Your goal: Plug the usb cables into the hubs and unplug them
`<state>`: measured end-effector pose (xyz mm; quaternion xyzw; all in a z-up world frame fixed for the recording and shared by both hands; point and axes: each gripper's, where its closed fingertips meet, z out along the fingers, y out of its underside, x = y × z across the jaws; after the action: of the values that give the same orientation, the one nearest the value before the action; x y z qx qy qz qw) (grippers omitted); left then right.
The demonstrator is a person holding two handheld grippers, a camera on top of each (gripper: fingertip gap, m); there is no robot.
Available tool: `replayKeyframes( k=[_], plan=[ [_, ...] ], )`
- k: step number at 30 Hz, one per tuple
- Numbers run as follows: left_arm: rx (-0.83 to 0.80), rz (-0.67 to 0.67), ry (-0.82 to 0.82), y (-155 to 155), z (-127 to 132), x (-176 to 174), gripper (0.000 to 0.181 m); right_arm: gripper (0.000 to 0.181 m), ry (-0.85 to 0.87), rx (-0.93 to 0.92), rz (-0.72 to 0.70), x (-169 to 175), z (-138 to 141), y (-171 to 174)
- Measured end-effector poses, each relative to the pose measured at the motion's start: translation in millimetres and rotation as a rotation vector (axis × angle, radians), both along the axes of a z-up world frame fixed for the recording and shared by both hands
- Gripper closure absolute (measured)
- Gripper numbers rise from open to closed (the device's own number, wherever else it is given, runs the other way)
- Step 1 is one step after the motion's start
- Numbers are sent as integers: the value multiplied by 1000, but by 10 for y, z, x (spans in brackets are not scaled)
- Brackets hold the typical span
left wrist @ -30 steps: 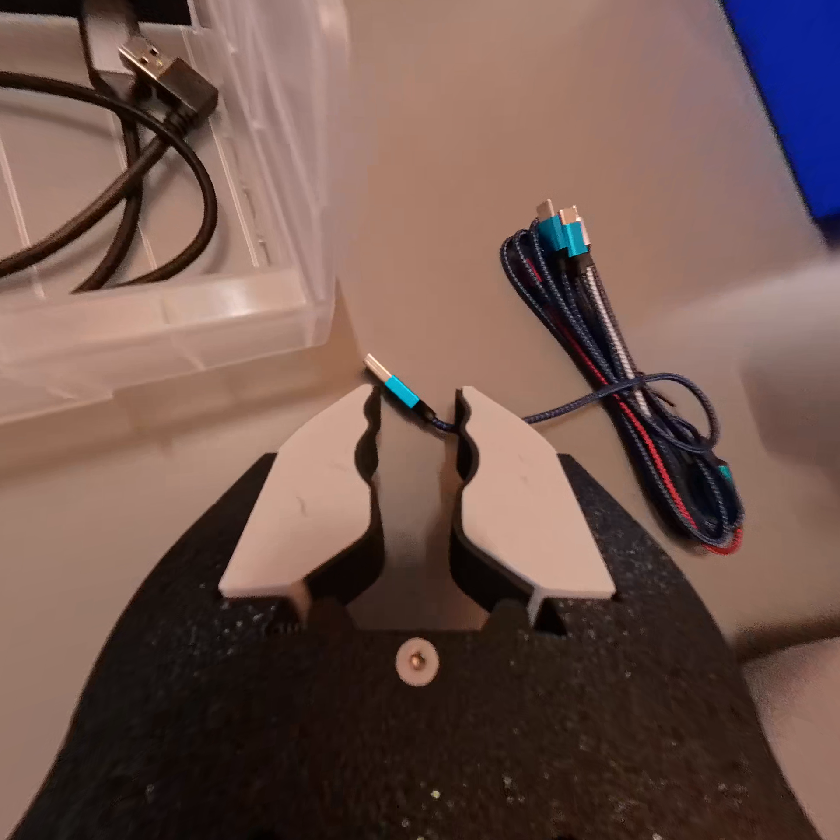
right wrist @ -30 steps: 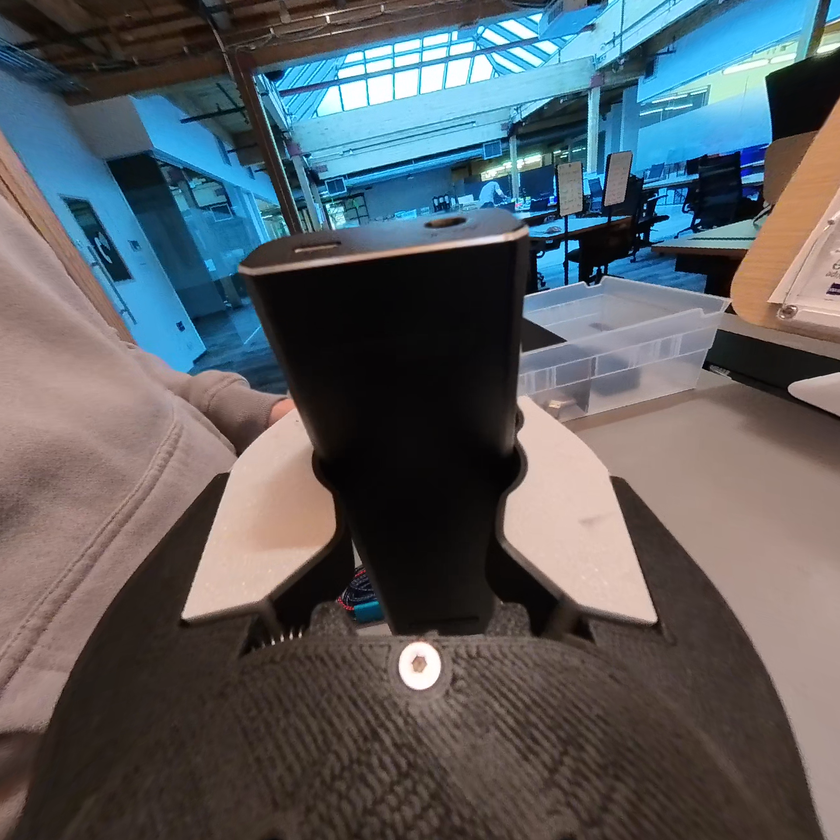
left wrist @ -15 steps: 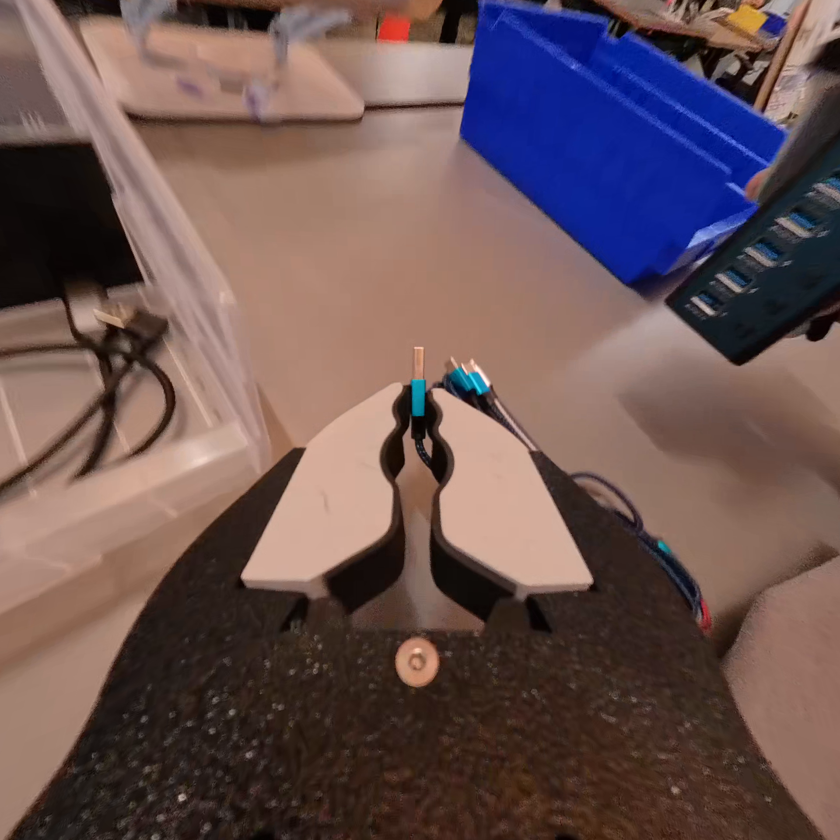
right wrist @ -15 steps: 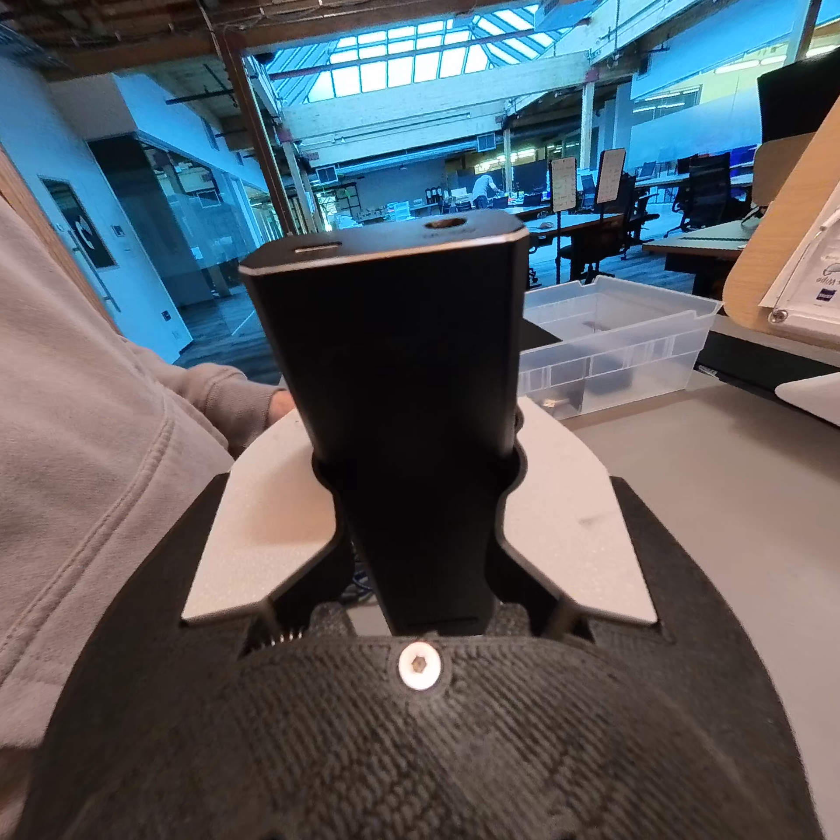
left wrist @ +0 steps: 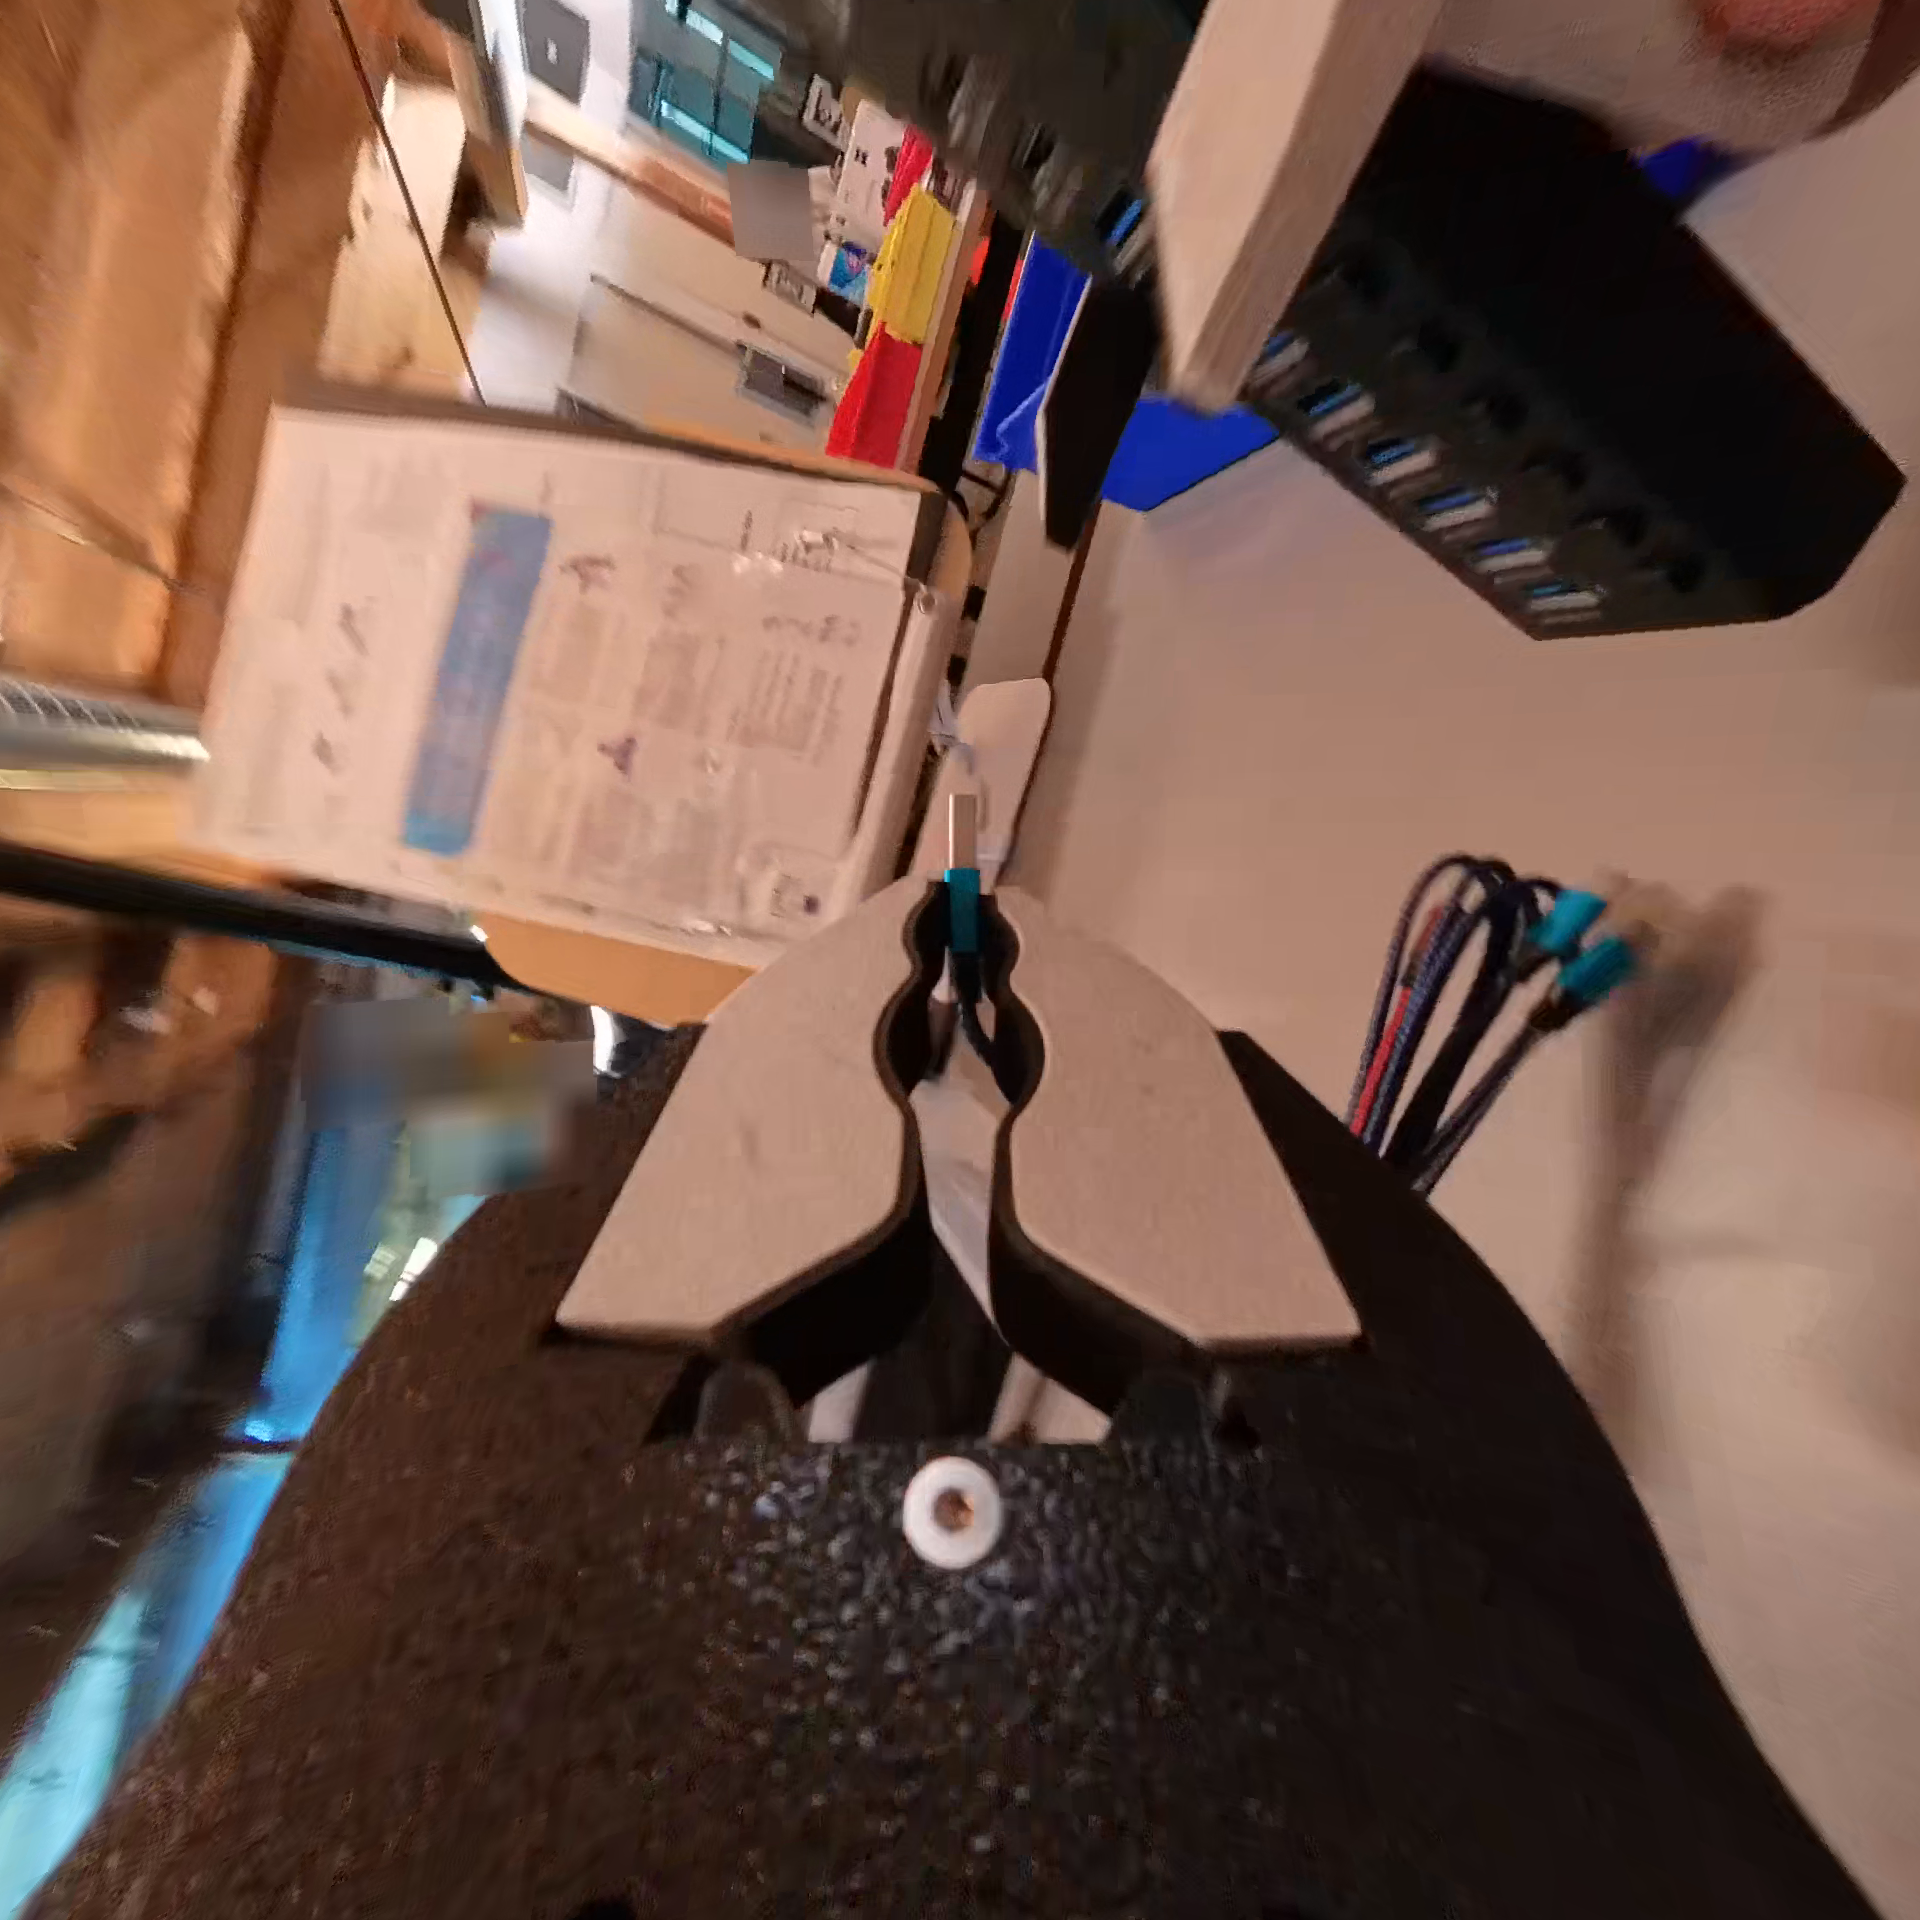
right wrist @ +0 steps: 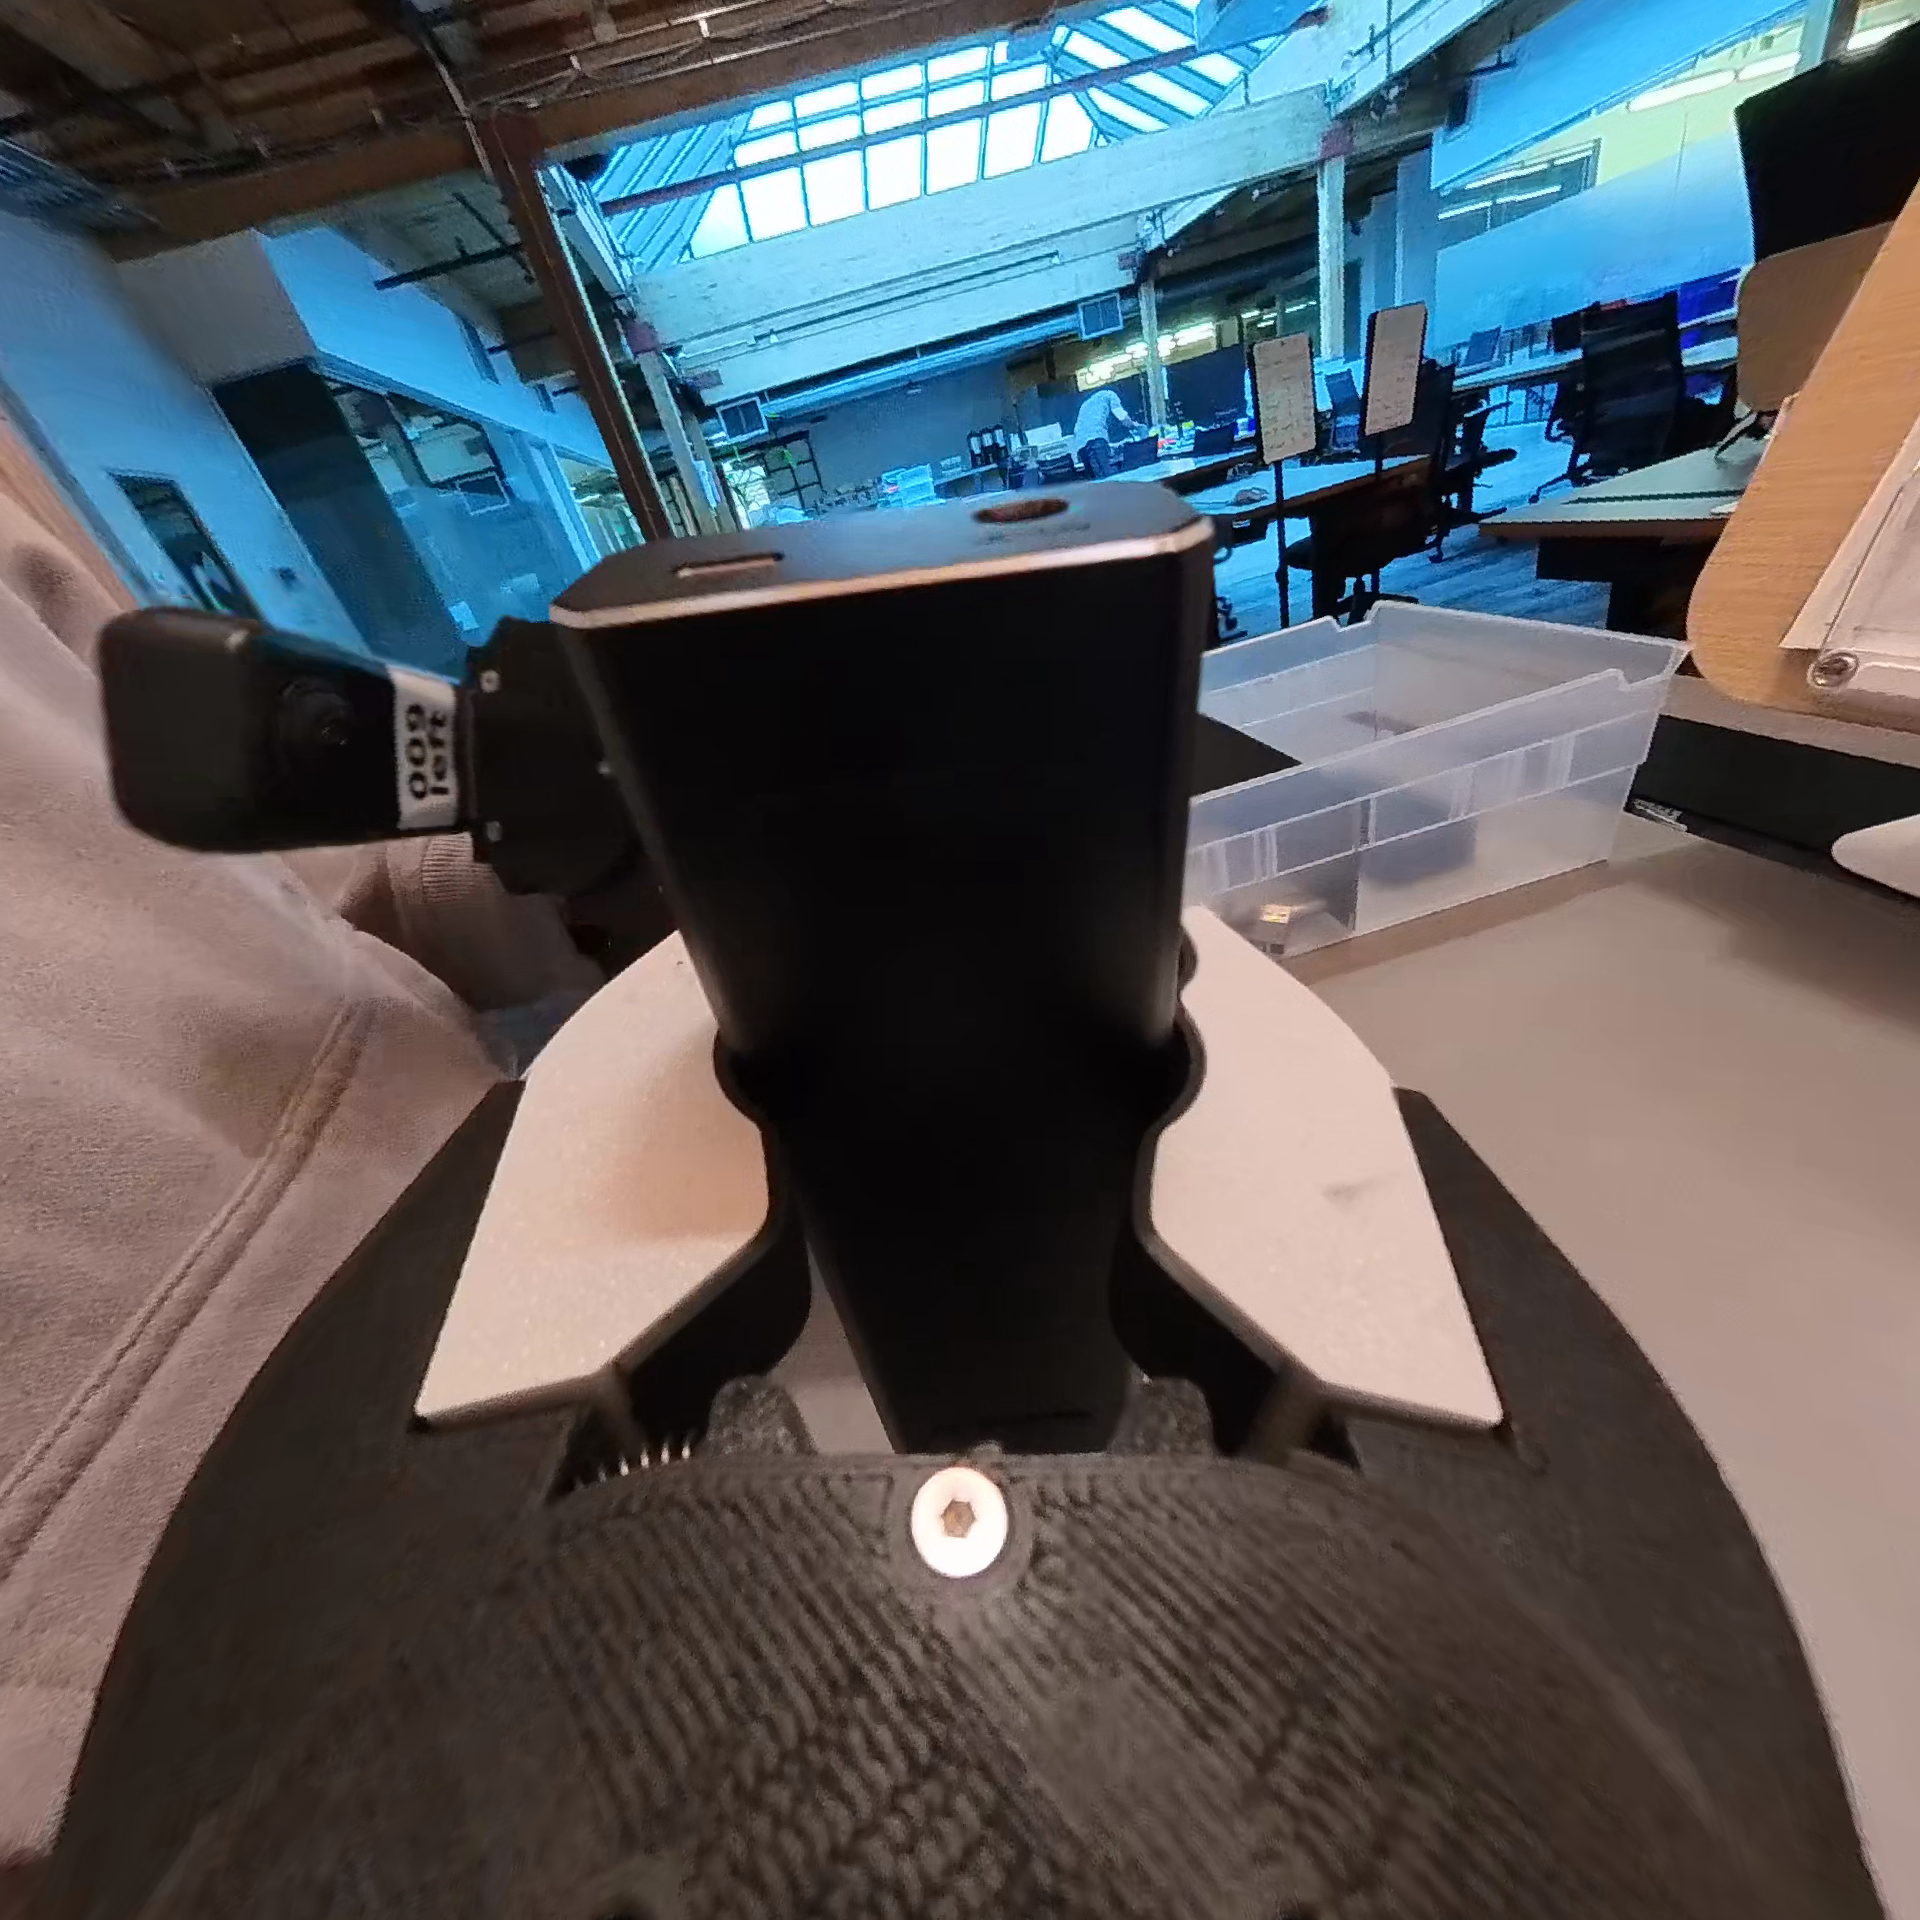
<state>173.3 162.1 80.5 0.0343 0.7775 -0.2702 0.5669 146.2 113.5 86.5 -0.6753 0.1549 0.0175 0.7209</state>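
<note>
The left tool (left wrist: pixel 961 904) is clenched on a USB plug (left wrist: pixel 962 847): its teal collar sits pinched between the two fingertips and the silver metal end juts straight forward past them. The dark braided cable (left wrist: pixel 982 1029) runs back from the plug through the gap between the fingers. The view is rolled on its side and partly blurred. Ahead of this tool and up to its right, the black USB hub (left wrist: pixel 1558 416) hangs in the air, well apart from the plug, with a row of blue ports facing the camera. A pale finger (left wrist: pixel 1278 197) of the right tool lies across the hub's near end. To the right of the left tool, a bundle of braided cables (left wrist: pixel 1455 997) in blue, red and black lies on the table (left wrist: pixel 1299 779), its teal connectors pointing away.

The right tool (right wrist: pixel 956 997) is grasping the hub (right wrist: pixel 894 831) lengthwise, both fingers pressed against its sides, so the black body stands up in front of the camera and fills the middle of the view. Left of the hub, the camera housing of the left tool (right wrist: pixel 281 727) shows, partly hidden behind it. A grey sleeve (right wrist: pixel 156 1039) fills the space left of the right tool. Ahead and to its right, a clear plastic bin (right wrist: pixel 1455 779) sits on the table (right wrist: pixel 1662 1143).
</note>
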Motion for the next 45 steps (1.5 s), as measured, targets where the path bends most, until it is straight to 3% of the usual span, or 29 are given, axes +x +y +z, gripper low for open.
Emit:
replayKeyframes(
  k=[7,14,34,45],
  plan=[
    [266,-127,-129,-423,75,-99,175,107,16,28,19,-21,-13,13],
    [361,-174,-145,-587,-27,-149,175,107,16,84,51,-74,63,16],
    [342,-268,-148,-671,0,-268,176,103,56,80,136,-165,39,67],
    [316,-329,-73,-648,-6,-334,176,107,110,134,190,-214,46,104]
  ],
)
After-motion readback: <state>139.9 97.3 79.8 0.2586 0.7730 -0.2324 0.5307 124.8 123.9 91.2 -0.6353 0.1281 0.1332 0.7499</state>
